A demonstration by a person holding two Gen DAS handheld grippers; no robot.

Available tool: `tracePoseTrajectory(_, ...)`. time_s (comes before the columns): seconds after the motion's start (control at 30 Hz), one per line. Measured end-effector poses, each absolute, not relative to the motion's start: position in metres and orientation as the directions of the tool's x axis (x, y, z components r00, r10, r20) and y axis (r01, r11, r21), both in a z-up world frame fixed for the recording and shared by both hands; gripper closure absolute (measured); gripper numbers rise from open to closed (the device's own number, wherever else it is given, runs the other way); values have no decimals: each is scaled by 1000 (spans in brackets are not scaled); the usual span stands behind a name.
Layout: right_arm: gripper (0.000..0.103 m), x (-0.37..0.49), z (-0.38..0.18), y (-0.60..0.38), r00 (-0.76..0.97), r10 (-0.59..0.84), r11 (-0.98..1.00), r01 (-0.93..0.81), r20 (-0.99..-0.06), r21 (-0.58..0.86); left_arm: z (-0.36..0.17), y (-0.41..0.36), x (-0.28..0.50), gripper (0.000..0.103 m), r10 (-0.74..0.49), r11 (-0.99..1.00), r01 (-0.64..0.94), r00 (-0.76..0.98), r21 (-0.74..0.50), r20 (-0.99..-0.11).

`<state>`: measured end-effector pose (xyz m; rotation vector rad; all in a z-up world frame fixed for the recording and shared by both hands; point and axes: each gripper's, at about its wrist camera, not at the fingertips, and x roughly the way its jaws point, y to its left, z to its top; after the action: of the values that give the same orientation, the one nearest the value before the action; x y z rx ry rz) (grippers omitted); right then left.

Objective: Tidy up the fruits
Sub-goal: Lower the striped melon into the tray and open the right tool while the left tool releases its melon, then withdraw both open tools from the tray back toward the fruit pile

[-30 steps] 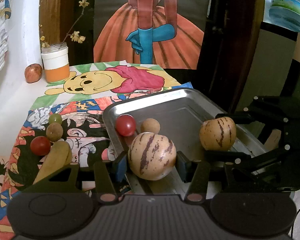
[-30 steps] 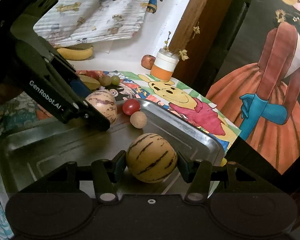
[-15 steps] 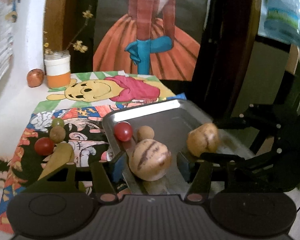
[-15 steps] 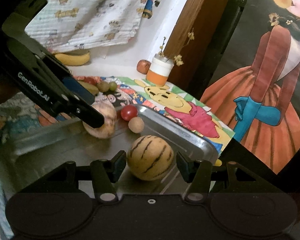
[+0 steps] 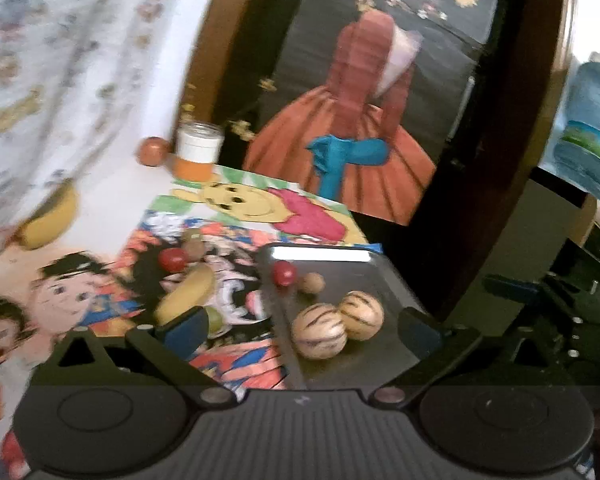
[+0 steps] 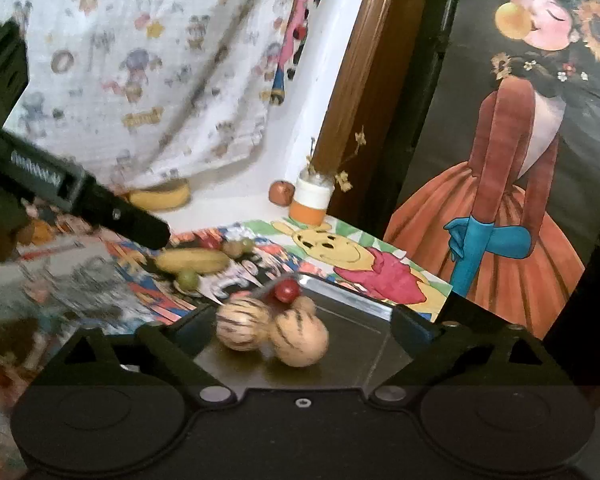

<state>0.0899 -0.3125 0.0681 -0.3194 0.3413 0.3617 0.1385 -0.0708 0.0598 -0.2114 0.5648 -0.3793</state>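
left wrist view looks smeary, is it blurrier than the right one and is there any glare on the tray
Left wrist view: motion blur throughout, worst on the hanging cloth and banana; a bright glare strip sits on the tray's far rim. Right wrist view: sharper on the painting, but the mat and striped fruits are smeared; tray glare is weaker. Both bend straight edges, fisheye style.
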Motion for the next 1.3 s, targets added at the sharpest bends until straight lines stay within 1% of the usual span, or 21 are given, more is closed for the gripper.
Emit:
tracePoseTrajectory(0.07, 1, 78, 74, -308, 880, 289, 900, -384, -377, -207, 63, -65, 125, 0, -371, 925, 265, 787, -273, -493)
tracePoseTrajectory(0.23, 1, 50, 83, -295, 877, 259, 939, -327, -404, -107, 61, -52, 93, 0, -319, 946, 232, 789, -227, -525)
tracePoseTrajectory(0.5, 1, 15, 75, -281, 856, 225, 971, -235, -466, 38, 45, -26, 59, 0, -226, 973, 150, 777, -175, -588)
tracePoseTrajectory(0.63, 1, 4, 64, -280, 811, 240, 970, -178, -534, 166, 37, -11, 43, 0, -219, 975, 145, 758, -169, -614)
tracePoseTrajectory(0.7, 1, -2, 59, -277, 788, 260, 964, -176, -558, 201, 35, -4, 36, 0, -217, 976, 144, 760, -166, -613)
tracePoseTrajectory(0.83, 1, -10, 52, -261, 747, 250, 968, -189, -616, 163, 29, 4, 28, 0, -201, 979, 135, 753, -151, -626)
tracePoseTrajectory(1.1, 1, -7, 47, -239, 703, 264, 963, -227, -660, 143, 21, 13, 23, 0, -174, 985, 118, 731, -129, -660)
tracePoseTrajectory(1.2, 1, 4, 51, -233, 679, 303, 951, -260, -669, 167, 22, 20, 31, 0, -160, 987, 98, 718, -129, -677)
tracePoseTrajectory(1.3, 0, 22, 68, -227, 661, 365, 928, -309, -655, 206, 30, 30, 42, 0, -139, 990, 74, 725, -124, -674)
